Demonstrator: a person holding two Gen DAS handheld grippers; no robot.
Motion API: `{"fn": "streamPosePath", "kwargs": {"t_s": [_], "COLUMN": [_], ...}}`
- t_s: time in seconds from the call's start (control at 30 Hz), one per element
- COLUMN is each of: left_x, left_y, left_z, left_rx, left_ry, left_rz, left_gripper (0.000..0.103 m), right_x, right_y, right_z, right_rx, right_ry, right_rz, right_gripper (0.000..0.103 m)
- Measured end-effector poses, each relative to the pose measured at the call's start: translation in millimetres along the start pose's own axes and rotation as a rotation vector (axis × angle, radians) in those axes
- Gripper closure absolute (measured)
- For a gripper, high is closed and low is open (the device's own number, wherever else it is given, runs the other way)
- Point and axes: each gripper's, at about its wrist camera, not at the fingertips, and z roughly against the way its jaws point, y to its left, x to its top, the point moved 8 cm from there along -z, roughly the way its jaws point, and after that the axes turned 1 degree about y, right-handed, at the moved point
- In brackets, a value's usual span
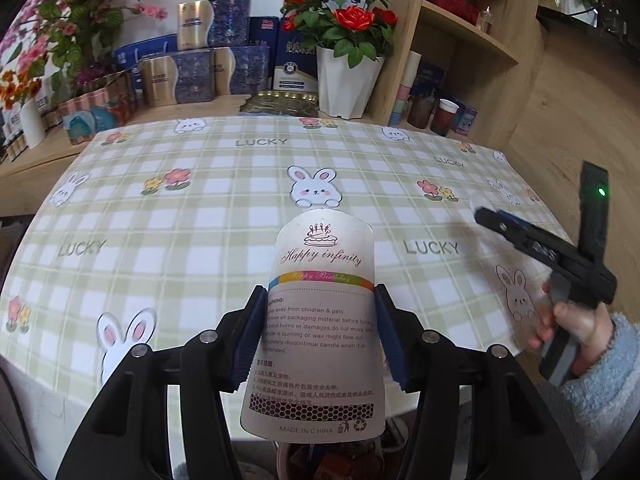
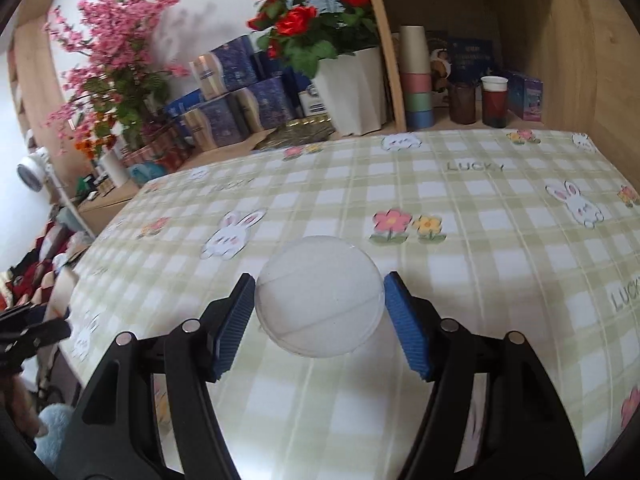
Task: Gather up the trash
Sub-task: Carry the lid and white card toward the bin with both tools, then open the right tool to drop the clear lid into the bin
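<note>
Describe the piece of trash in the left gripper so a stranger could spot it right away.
Over the near edge of the checked bunny tablecloth, the left gripper is shut on a curved card wrapper. It alone bears a cake drawing and "Happy infinity".

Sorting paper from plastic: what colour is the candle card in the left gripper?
White candle card with dark print and a rainbow stripe; clearest in the left wrist view.

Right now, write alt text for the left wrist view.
The left gripper clamps a curved candle label card printed "Happy infinity" above a checked bunny tablecloth. At right, a hand holds the right gripper; boxes and potted red roses stand behind.
</note>
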Motion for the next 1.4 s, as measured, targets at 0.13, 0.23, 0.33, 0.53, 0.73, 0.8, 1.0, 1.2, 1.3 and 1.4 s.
{"fn": "streamPosePath", "kwargs": {"t_s": [0.13, 0.23, 0.33, 0.53, 0.73, 0.8, 1.0, 1.2, 1.3, 1.4], "left_x": [-22.0, -38.2, -49.3, -61.4, -74.6, -77.5, -86.7, -92.7, -94.9, -96.2], "left_y": [6.6, 9.0, 7.3, 8.2, 8.7, 9.9, 13.5, 17.6, 19.4, 18.7], "left_z": [20.1, 33.4, 43.0, 58.0, 70.2, 72.6, 79.3, 81.9, 83.5, 83.7], "left_rx": [0.009, 0.004, -0.005, -0.018, -0.027, -0.03, -0.031, -0.024, -0.022, -0.023], "left_ry": [-0.008, -0.009, -0.009, -0.024, -0.03, -0.028, -0.026, -0.024, -0.024, -0.021], "left_rz": [0.02, 0.039, 0.037, 0.051, 0.072, 0.084, 0.096, 0.107, 0.116, 0.117], "left_gripper": [0.05, 0.05, 0.05, 0.05, 0.049, 0.049, 0.049, 0.049, 0.049, 0.049], "right_x": [-44.9, -80.7, -116.1, -172.8, -212.8, -226.9, -254.2, -257.5, -247.0, -230.4], "right_y": [22.2, 44.3, 68.0, 94.0, 97.2, 98.1, 102.0, 105.3, 99.9, 102.2], "right_z": [26.2, 41.9, 49.3, 34.4, -1.0, -13.3, -33.6, -34.8, -31.0, -20.0], "right_rx": [0.06, 0.097, 0.129, 0.17, 0.126, 0.114, 0.092, 0.082, 0.092, 0.099], "right_ry": [0.061, 0.121, 0.195, 0.346, 0.463, 0.507, 0.591, 0.603, 0.583, 0.528], "right_rz": [0.014, 0.054, 0.12, 0.17, 0.222, 0.237, 0.242, 0.248, 0.191, 0.175], "right_gripper": [0.036, 0.036, 0.036, 0.036, 0.036, 0.036, 0.036, 0.035, 0.026, 0.014]}}
